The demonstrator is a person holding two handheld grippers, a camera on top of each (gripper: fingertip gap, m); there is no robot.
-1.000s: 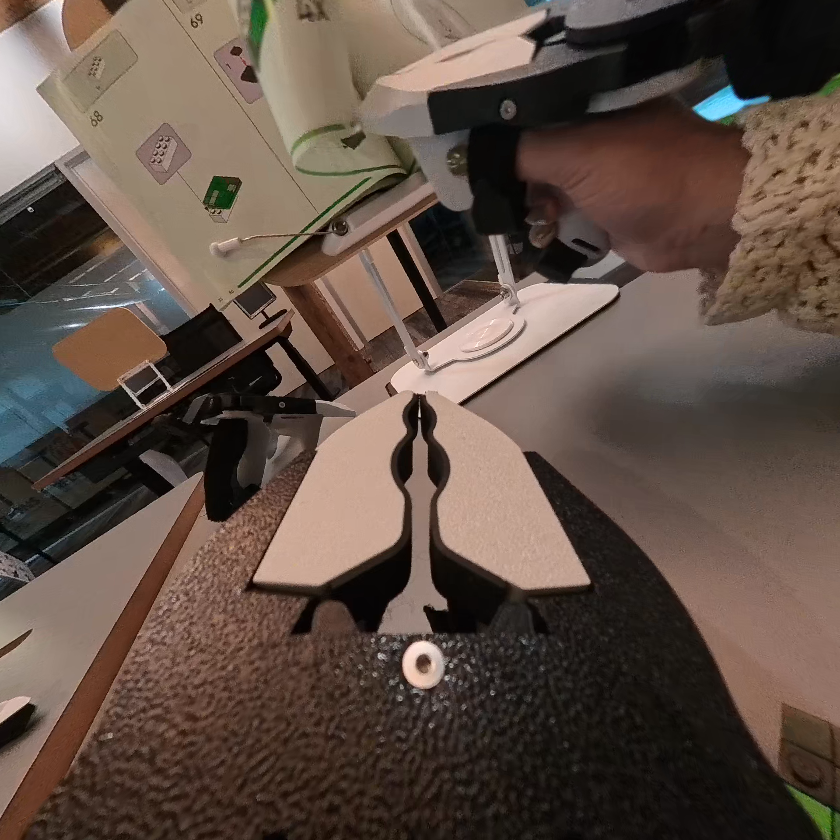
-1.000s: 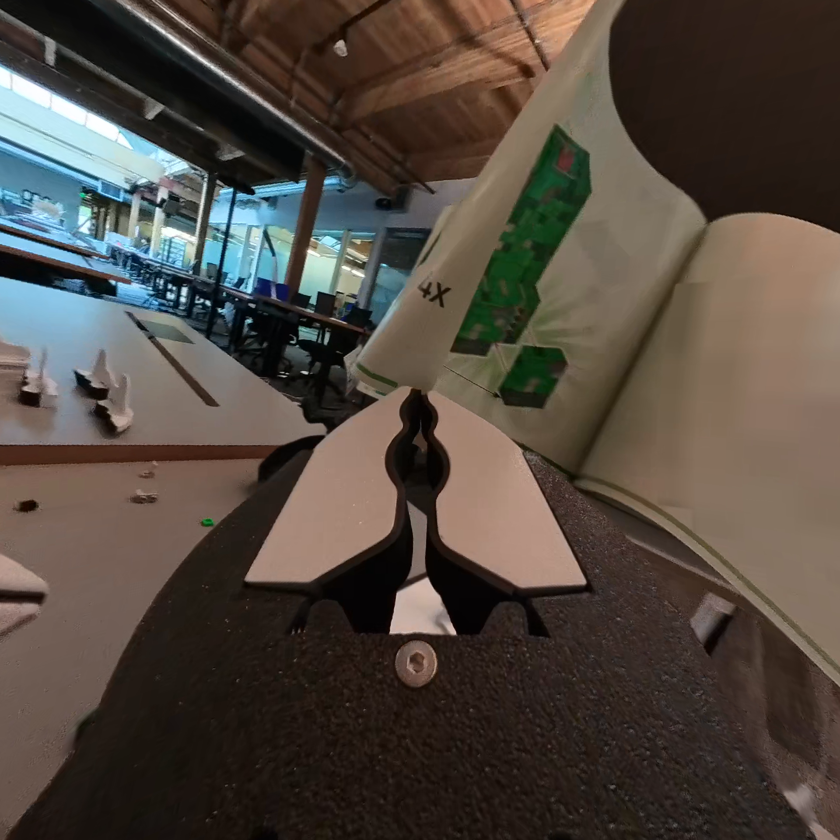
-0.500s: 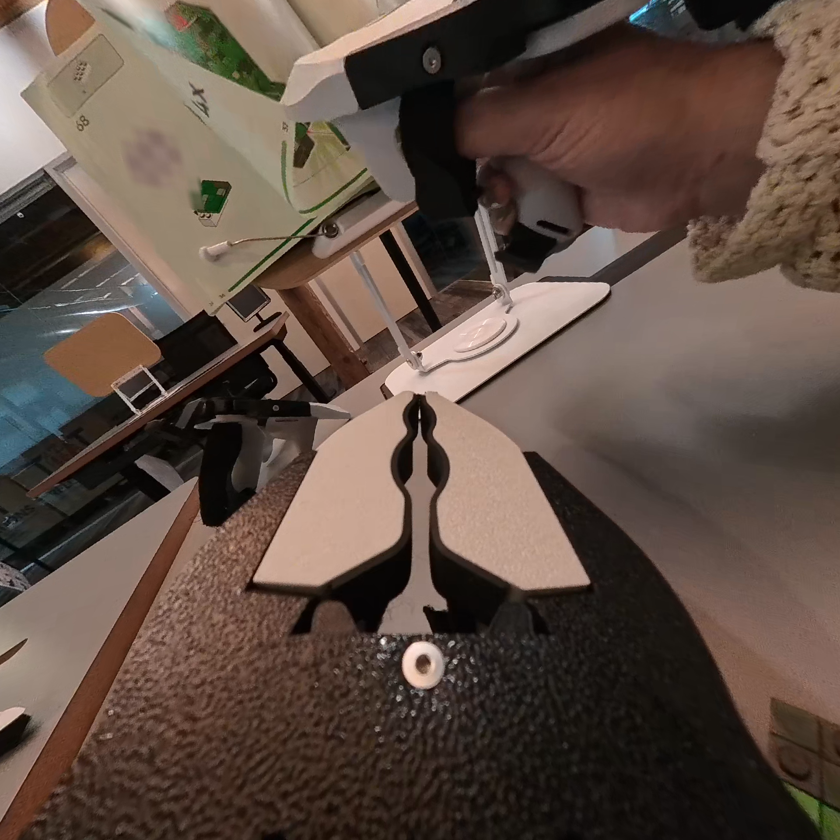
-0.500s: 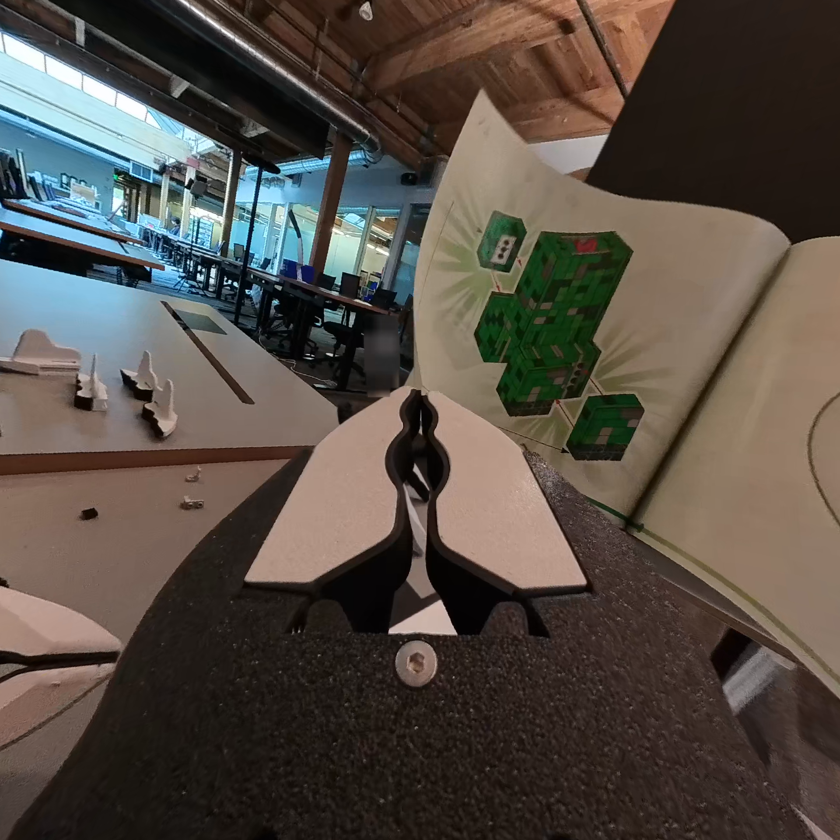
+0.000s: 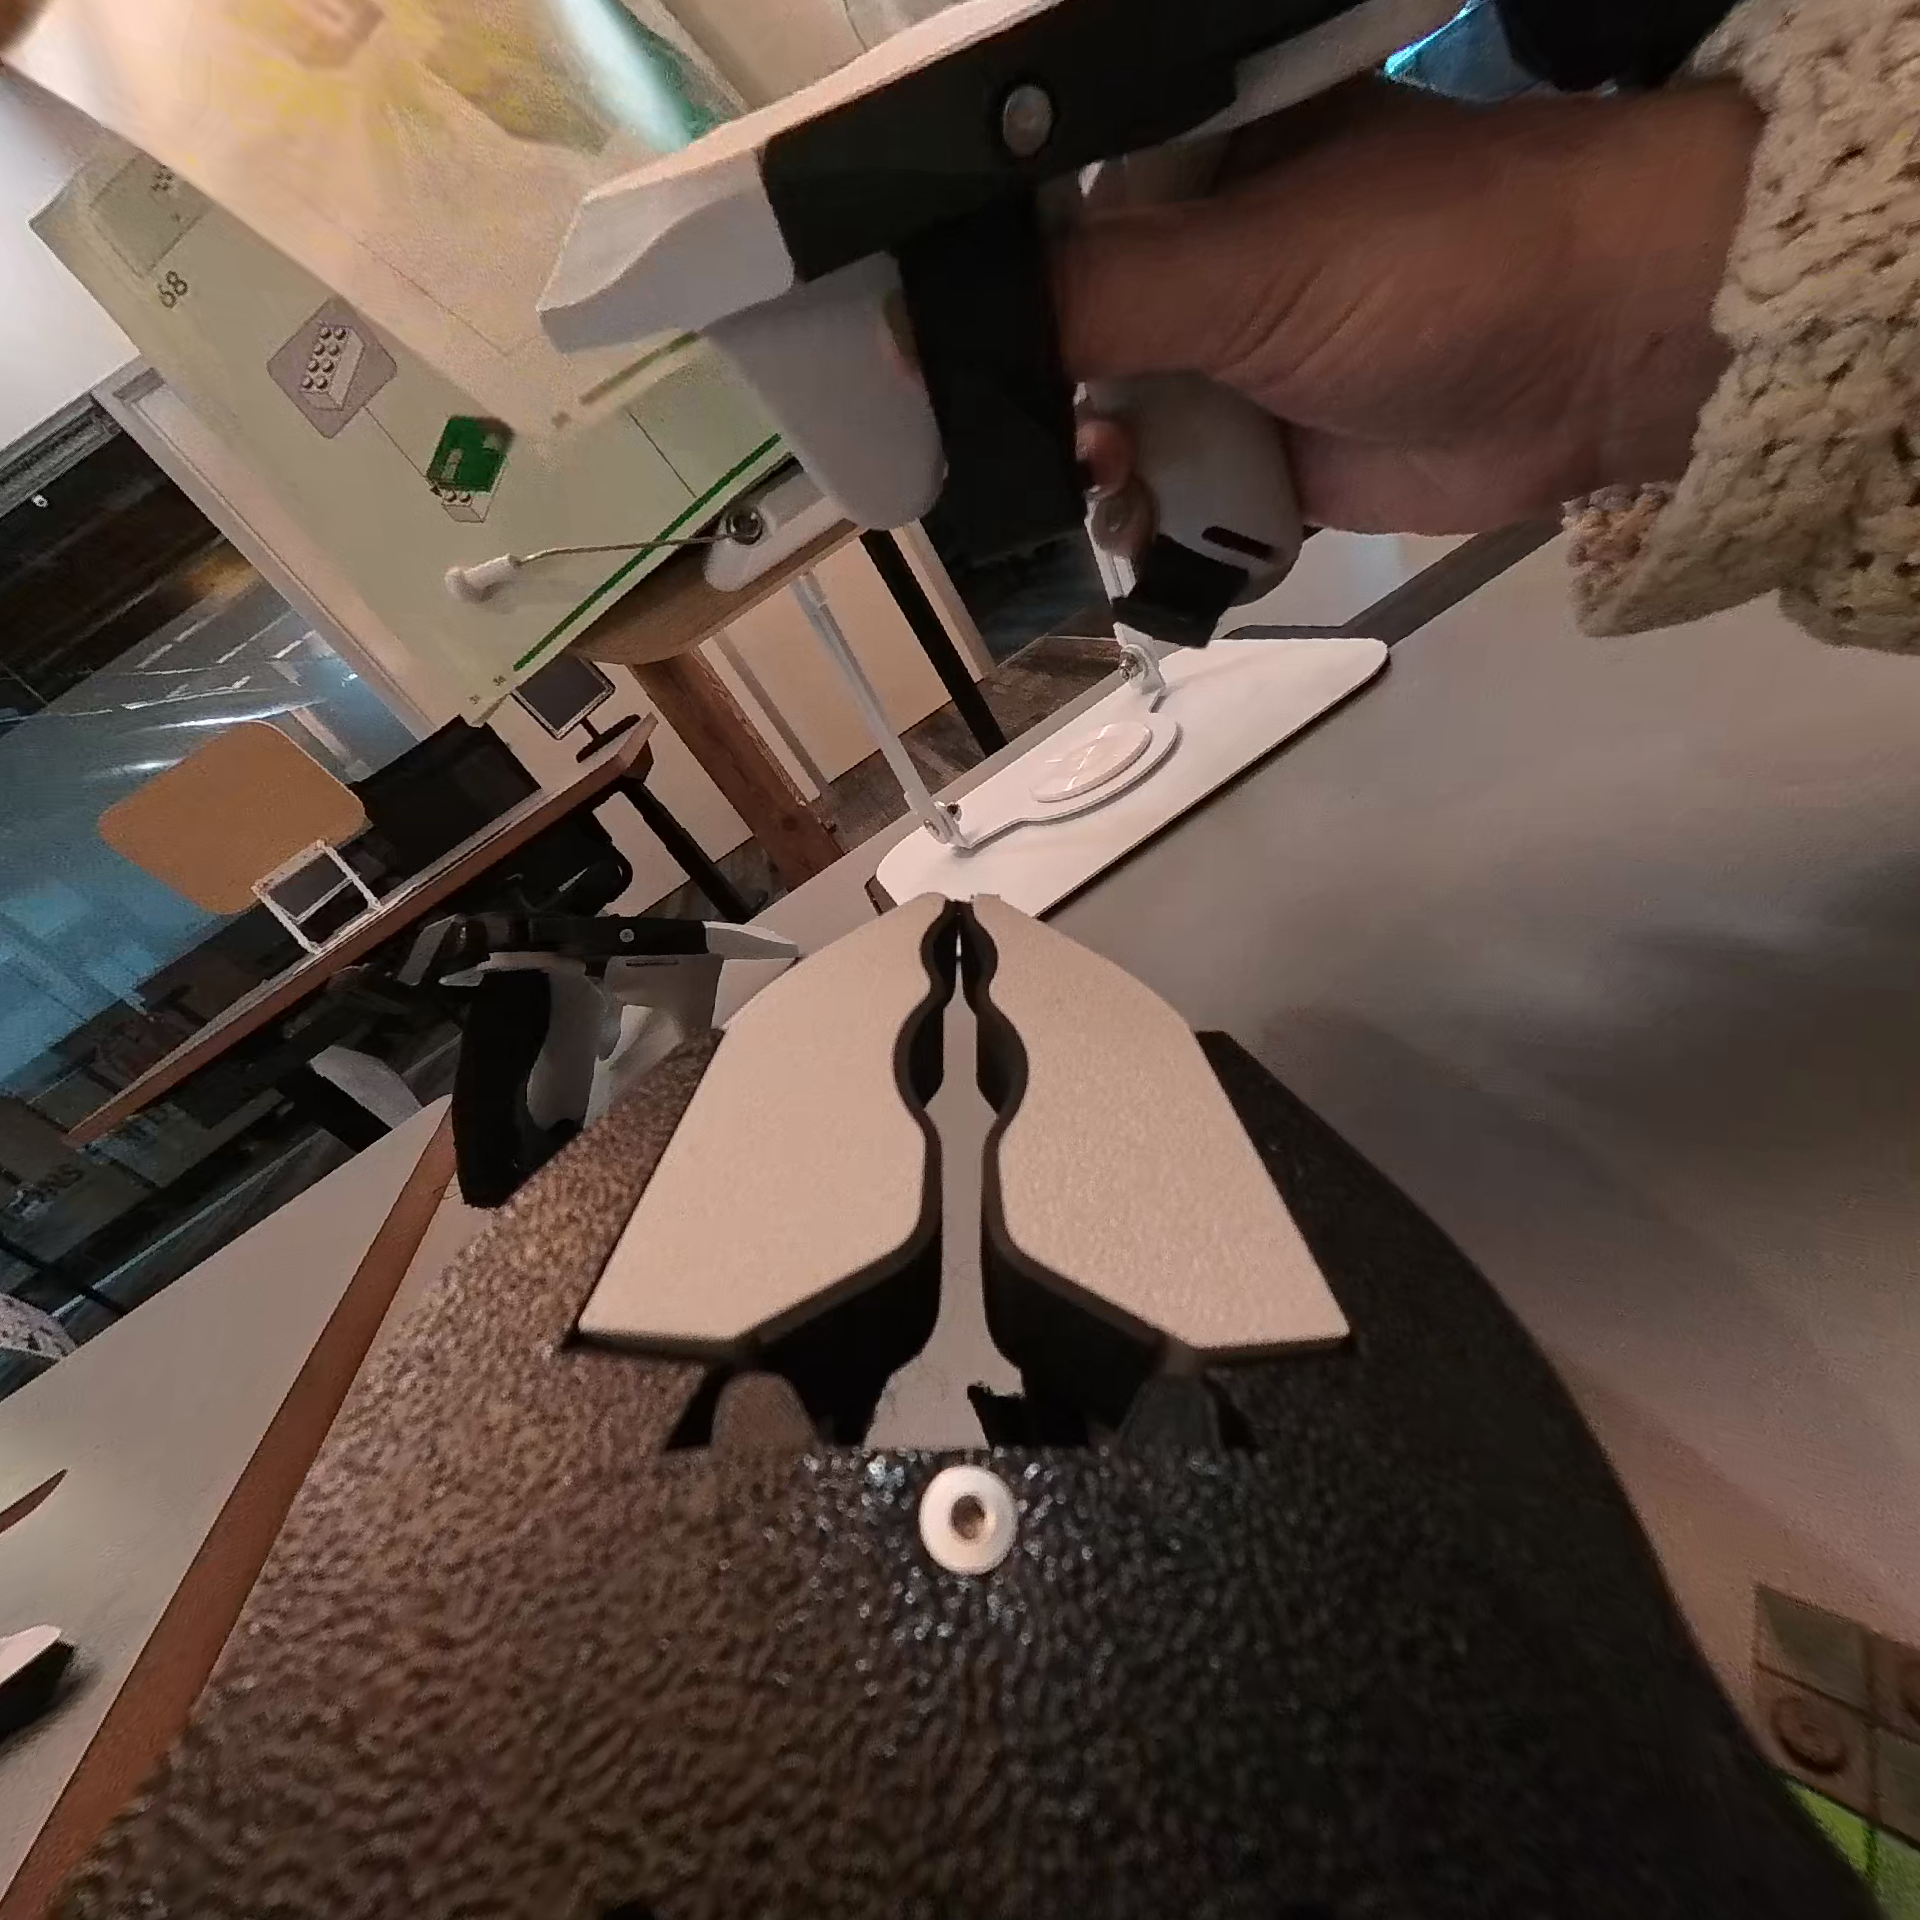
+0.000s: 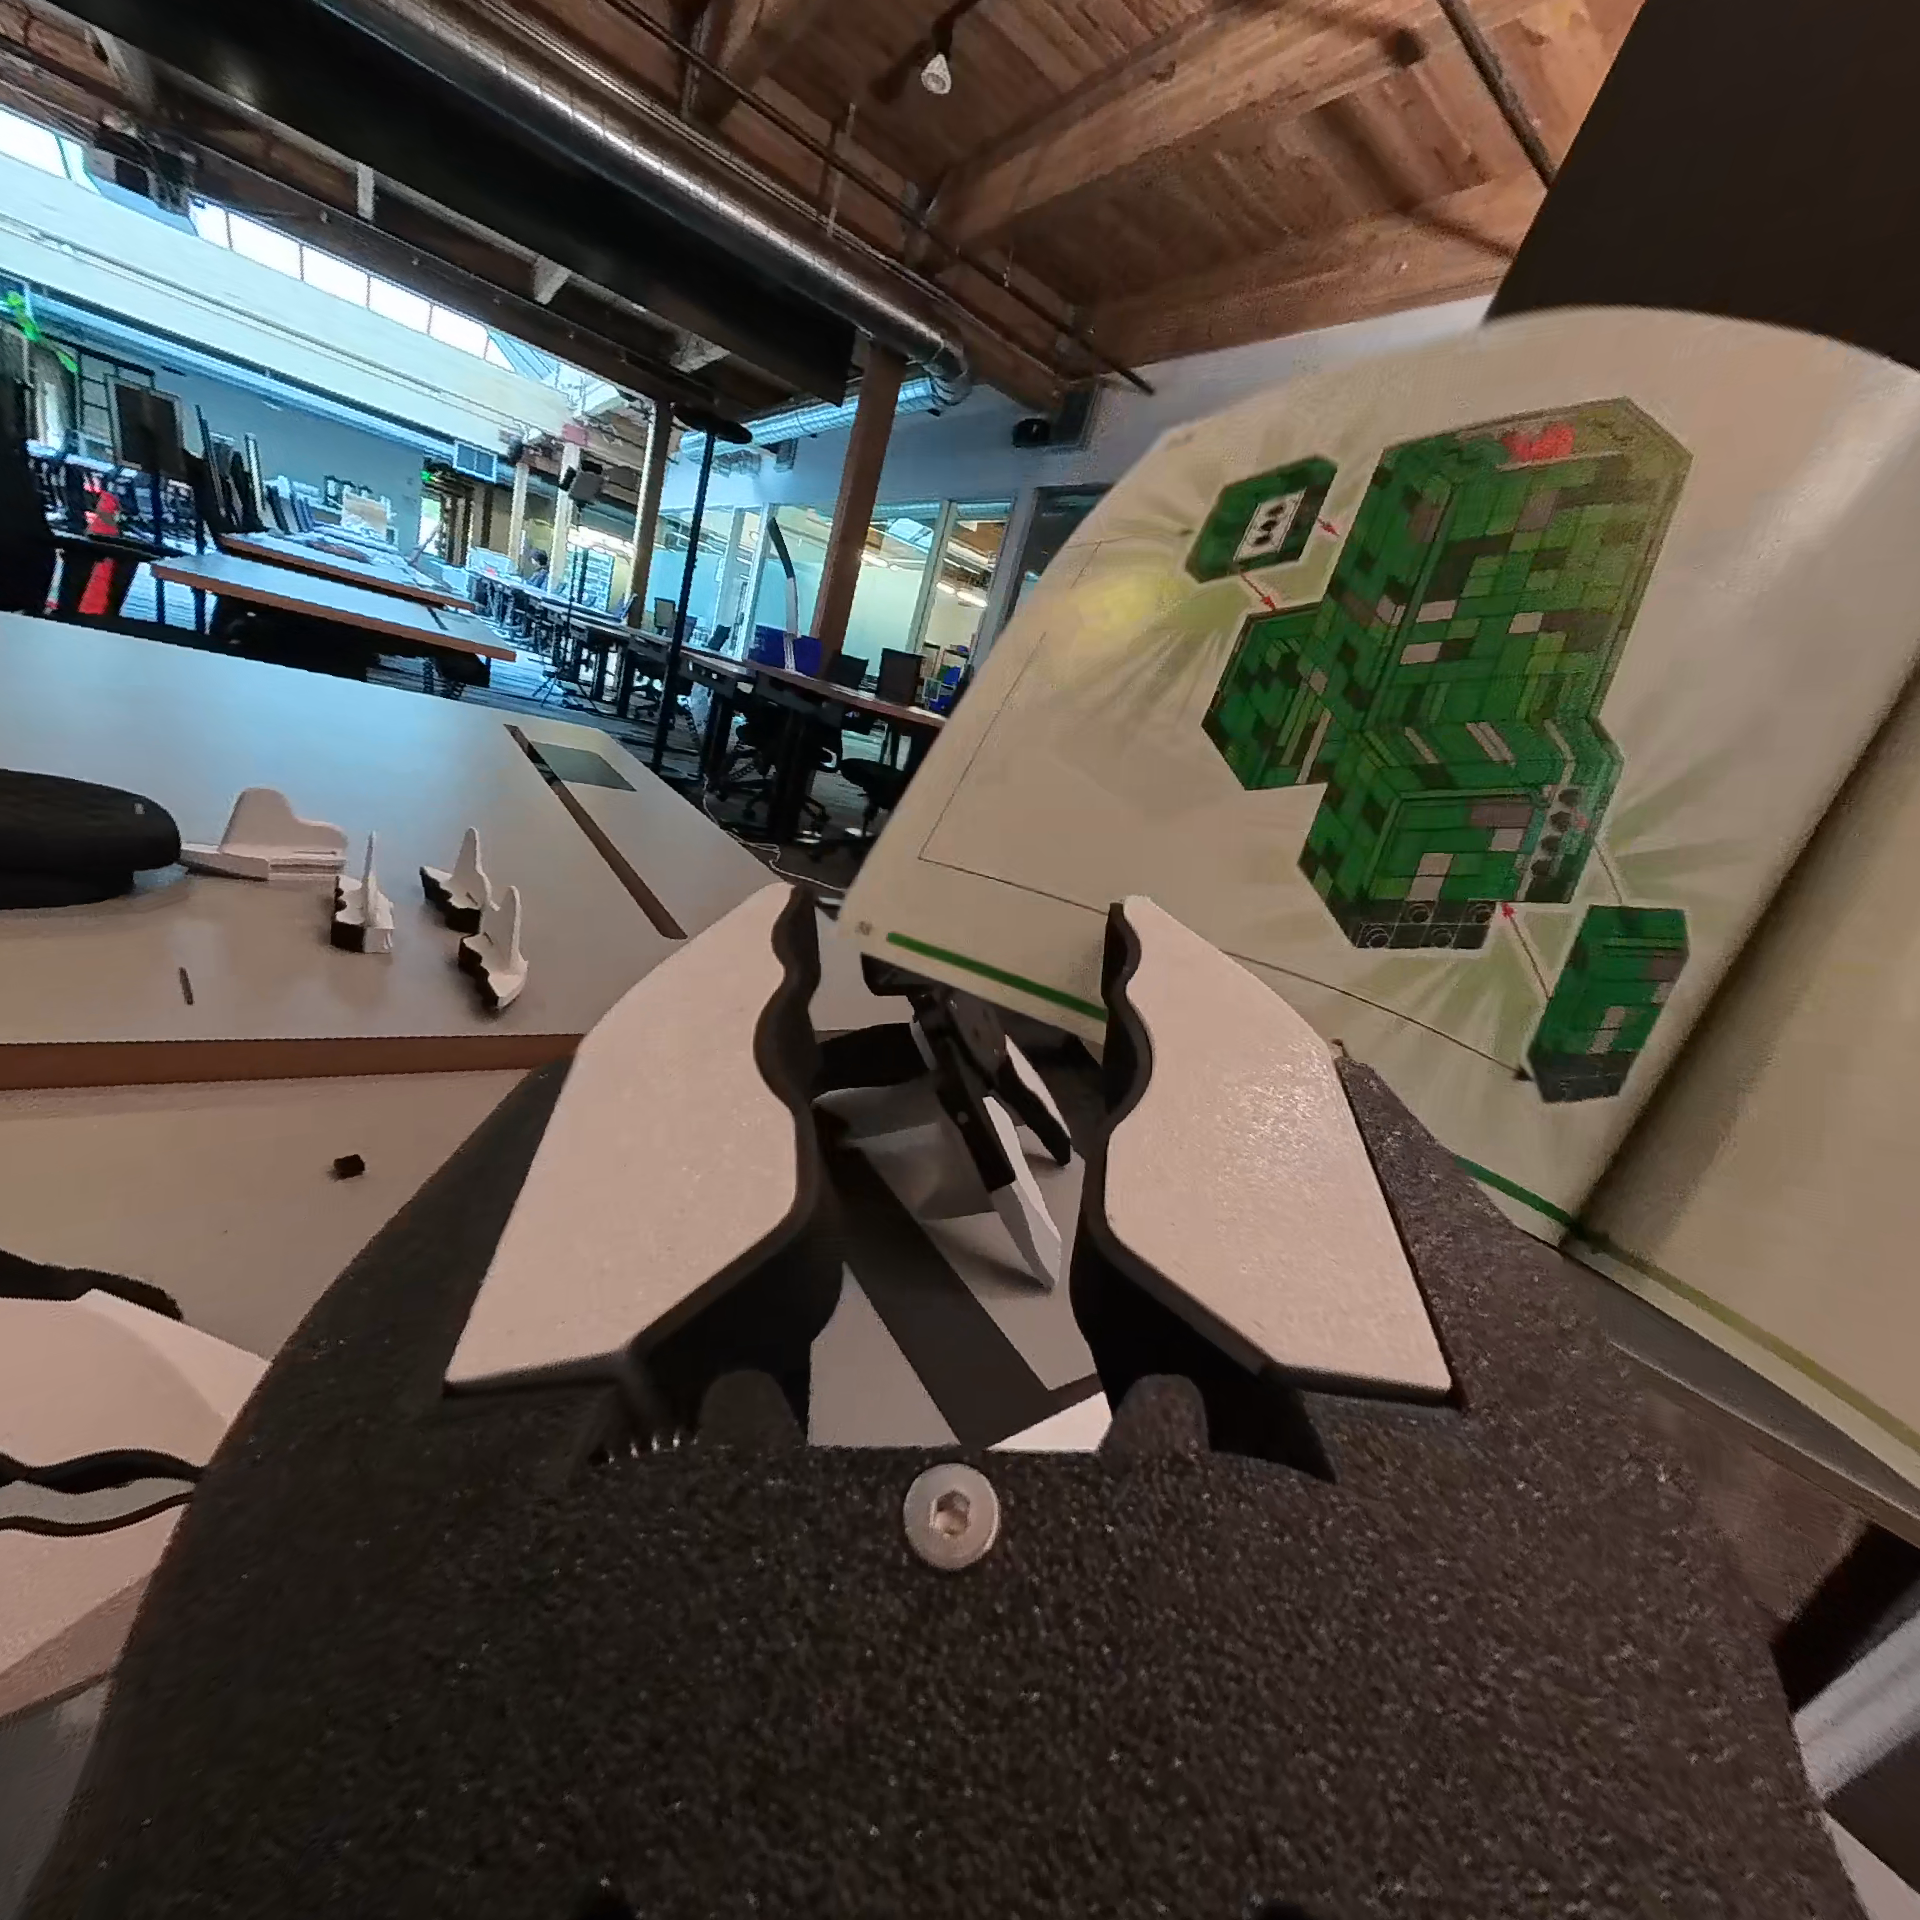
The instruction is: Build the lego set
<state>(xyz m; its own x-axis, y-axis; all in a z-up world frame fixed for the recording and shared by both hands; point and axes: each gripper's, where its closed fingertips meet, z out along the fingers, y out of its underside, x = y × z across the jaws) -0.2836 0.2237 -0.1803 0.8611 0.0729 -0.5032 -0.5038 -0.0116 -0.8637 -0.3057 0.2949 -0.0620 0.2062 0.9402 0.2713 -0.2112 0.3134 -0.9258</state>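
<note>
My right gripper (image 6: 956, 920) is open and empty, its jaws wide apart in front of the lower edge of the open instruction booklet (image 6: 1403, 727). The booklet's page shows a green brick model. In the left wrist view a hand holds that gripper (image 5: 582, 296) up against the booklet (image 5: 343, 343), which rests on a white stand (image 5: 1195, 727). My left gripper (image 5: 958, 916) is shut and empty, low over the grey table. A grey and green lego piece (image 5: 1829, 1704) shows at the bottom right corner of that view.
A spare gripper (image 5: 582, 977) lies on the table below the booklet; it also shows between my right fingers (image 6: 987, 1143). Loose white finger parts (image 6: 468, 914) stand on the neighbouring table. A small black piece (image 6: 348, 1166) lies on the near table.
My right gripper has opened from shut. The booklet page has swung over and now lies flatter, showing the green model. The right gripper moved lower and left in the left view.
</note>
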